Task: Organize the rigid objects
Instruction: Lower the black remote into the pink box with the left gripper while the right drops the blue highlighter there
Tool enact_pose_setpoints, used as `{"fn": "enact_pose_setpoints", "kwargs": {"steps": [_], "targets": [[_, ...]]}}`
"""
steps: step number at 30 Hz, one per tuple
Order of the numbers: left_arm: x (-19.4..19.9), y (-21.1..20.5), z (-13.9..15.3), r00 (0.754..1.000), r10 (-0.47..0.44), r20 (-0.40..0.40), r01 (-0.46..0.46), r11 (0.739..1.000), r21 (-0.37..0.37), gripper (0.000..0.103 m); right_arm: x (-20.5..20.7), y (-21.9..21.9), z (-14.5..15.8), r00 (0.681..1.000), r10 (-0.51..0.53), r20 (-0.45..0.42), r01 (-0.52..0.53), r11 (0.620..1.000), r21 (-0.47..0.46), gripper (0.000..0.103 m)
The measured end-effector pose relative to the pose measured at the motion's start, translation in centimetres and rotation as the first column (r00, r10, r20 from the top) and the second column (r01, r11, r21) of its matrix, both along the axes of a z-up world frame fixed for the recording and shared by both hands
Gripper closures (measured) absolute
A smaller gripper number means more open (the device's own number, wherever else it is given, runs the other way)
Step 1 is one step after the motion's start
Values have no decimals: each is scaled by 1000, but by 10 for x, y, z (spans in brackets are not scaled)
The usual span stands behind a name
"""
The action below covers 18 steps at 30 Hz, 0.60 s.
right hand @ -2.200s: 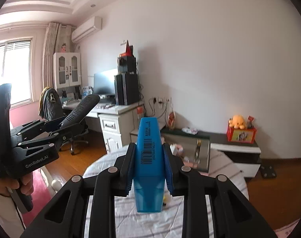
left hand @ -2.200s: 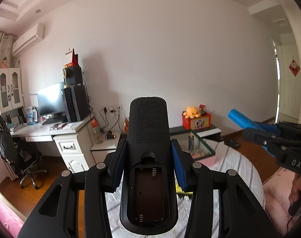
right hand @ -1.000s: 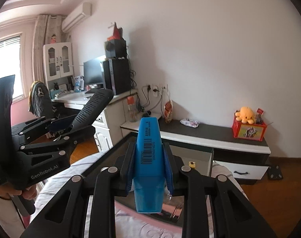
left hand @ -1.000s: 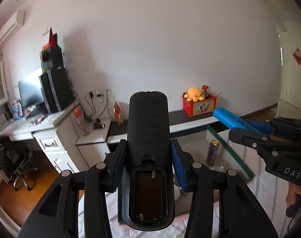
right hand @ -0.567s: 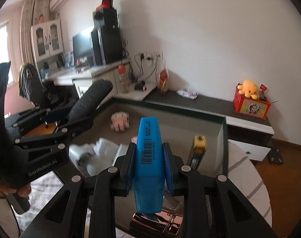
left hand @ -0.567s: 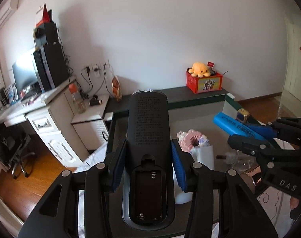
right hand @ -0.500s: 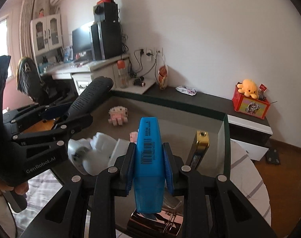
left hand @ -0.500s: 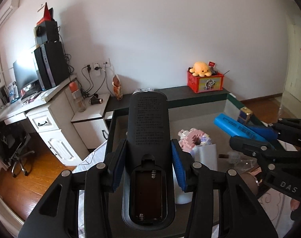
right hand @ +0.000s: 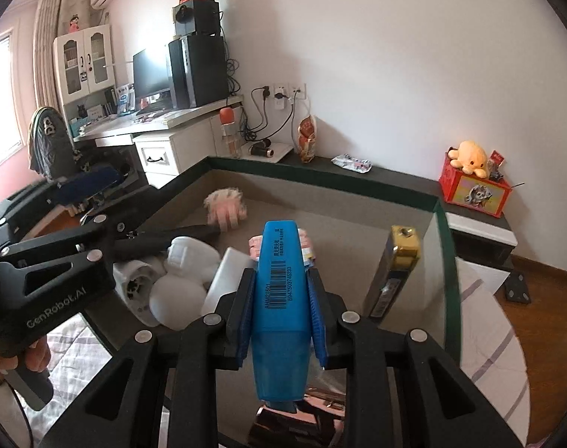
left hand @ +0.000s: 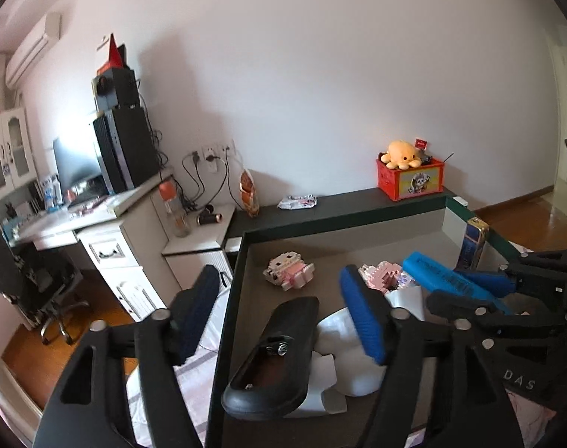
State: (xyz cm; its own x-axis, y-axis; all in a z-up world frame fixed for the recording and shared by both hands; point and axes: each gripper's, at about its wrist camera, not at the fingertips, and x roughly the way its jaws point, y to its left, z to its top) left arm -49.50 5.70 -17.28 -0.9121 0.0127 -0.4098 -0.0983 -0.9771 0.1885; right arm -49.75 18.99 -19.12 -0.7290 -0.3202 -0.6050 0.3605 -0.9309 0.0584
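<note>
Both grippers point forward and downward into a dark, green-rimmed box (left hand: pixel 358 220) that sits on a striped cloth. The left gripper (left hand: pixel 279 310) has its jaws opening, the ribbed blue pads (left hand: pixel 361 317) clear of the black remote (left hand: pixel 276 358). The remote lies tilted between and below the fingers, its open battery bay with a spring facing up, its near end resting on a white plastic toy (left hand: pixel 343 347). The right gripper (right hand: pixel 281 313) is narrow, clamped on a blue highlighter (right hand: pixel 279 302): a smooth, flat-sided plastic body with a barcode label, tip toward the camera, held above the box. Inside the box lie a pink block figure (left hand: pixel 289 270) and a gold-capped lighter (right hand: pixel 395 272) leaning upright at the right wall.
</note>
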Motion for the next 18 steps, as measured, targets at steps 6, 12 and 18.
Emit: {"fn": "enact_pose_setpoints", "kwargs": {"steps": [6,12,18], "targets": [[-1,-2,1,1000,1,20,-1,1000,6,19,-1,-3,-5,1000,3,9,-3,1000,1,76],[-2,-5,1,1000,5,28,-5,1000,20,16,0,-2,-6,1000,6,16,-6,1000,-20,76],[-3,-4,0,999,-1,38,0,1000,11,15,4,-2,-4,1000,10,7,-10,1000,-28,76]]}}
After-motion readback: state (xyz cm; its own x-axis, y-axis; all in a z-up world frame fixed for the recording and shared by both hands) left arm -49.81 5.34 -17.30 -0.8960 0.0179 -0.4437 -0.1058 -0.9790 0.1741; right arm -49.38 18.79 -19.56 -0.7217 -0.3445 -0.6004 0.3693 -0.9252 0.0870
